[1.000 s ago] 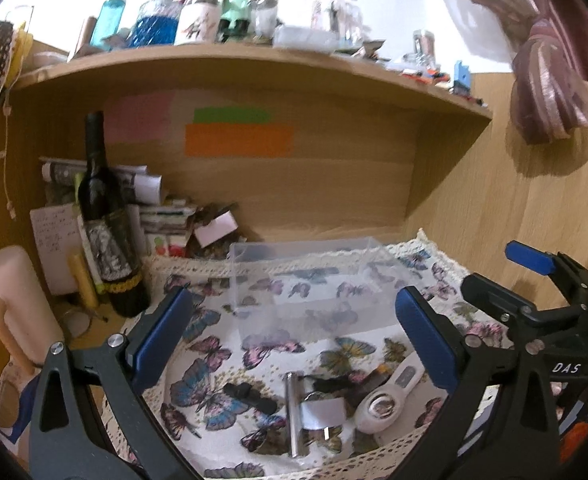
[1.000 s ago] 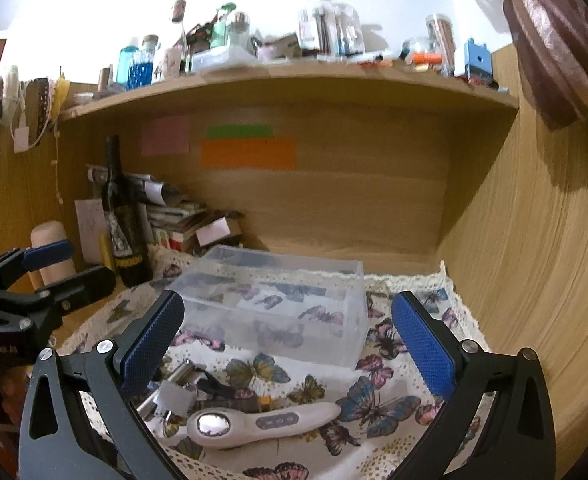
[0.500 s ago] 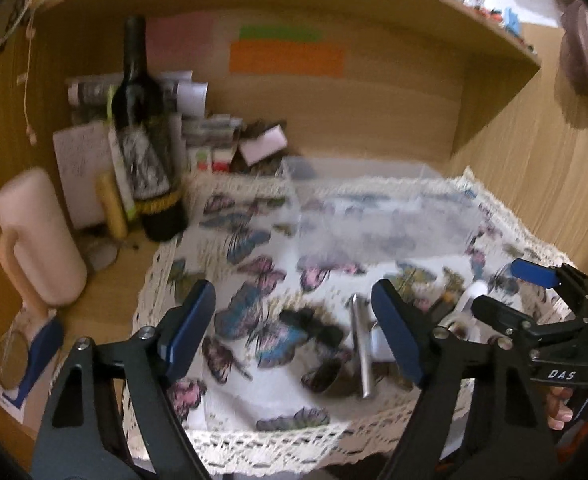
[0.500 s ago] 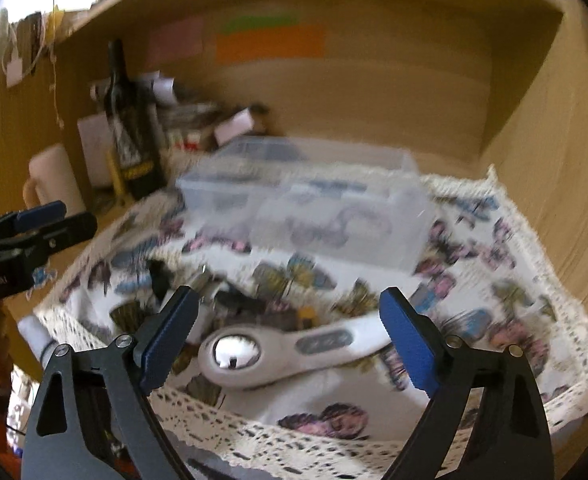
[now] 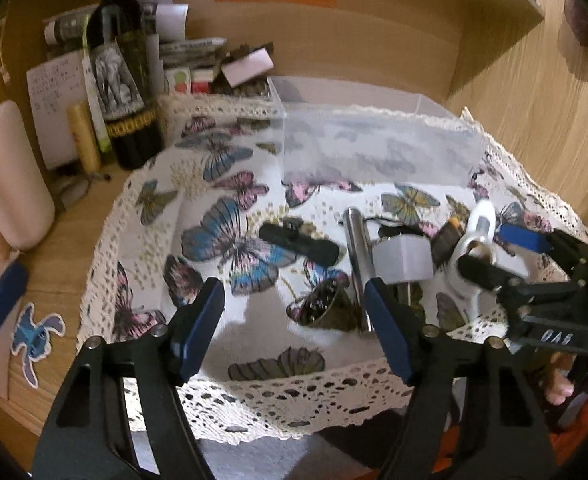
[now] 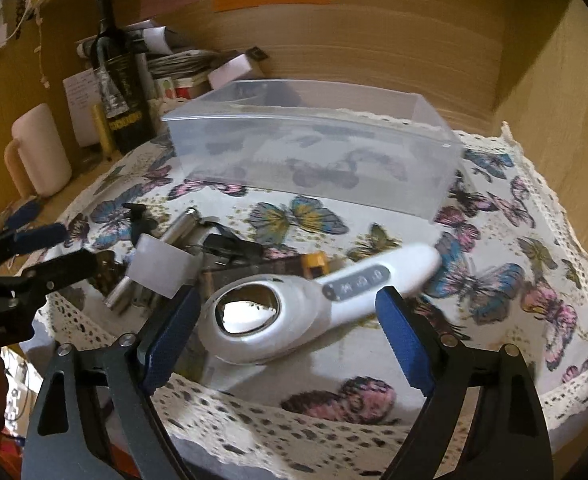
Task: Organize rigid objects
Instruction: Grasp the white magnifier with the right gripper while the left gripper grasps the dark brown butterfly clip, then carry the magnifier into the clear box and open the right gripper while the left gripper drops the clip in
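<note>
A clear plastic box stands at the back of the butterfly cloth; it also shows in the left wrist view. In front lies a pile: a white handheld magnifier, a metal cylinder, a frosted white cube, a black stick and a small brass bell. My right gripper is open, its jaws on either side of the magnifier's head. My left gripper is open just above the bell.
A dark wine bottle, papers and small boxes stand at the back left. A pink mug stands left of the cloth. Wooden walls close in the back and right. The cloth's lace edge hangs over the front.
Both grippers have tilted down and moved closer to the pile. The right one now straddles the magnifier's head; the left one is over the bell. The jaws stay open.
</note>
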### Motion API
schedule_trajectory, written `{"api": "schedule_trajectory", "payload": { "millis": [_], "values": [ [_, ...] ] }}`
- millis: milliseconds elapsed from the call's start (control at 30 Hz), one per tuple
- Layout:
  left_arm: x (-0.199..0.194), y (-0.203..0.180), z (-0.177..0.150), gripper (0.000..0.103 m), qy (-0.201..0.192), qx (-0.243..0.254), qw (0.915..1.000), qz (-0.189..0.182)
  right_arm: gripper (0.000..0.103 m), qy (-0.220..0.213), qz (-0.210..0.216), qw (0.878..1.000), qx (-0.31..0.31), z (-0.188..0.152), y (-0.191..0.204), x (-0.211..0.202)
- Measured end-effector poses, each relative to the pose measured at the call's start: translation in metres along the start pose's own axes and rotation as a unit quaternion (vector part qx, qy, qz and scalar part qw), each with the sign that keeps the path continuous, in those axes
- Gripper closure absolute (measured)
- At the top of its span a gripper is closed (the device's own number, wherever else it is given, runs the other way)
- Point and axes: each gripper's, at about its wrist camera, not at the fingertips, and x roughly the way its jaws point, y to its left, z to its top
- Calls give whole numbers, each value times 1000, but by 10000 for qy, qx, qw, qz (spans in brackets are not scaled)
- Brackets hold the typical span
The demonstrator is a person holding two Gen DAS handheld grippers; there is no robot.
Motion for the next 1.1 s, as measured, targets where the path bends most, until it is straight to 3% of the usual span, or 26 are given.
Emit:
{"api": "schedule_trajectory", "payload": {
  "millis": [200,400,567,667,800,1100],
  "values": [
    [14,0,-7,46,293,-189,9991,-220,17,39,-255,9992,316,-9,-23,-7],
    [24,-9,-7,54,289,-114,9993,-202,20,41,-293,9976,622,-13,-43,-12],
    [27,-13,-7,71,170,-25,9998,-98,34,155,-250,9979,581,-10,-35,2],
    [27,-12,-7,71,145,-30,9998,-102,35,224,-236,9975,626,-9,-32,14],
    [25,-10,-5,71,115,-66,9999,-107,52,100,-275,9974,659,-9,-34,12],
    [11,-16,10,71,-245,59,9996,-99,62,-400,-534,9959,618,-12,-51,-19]
  ]
}}
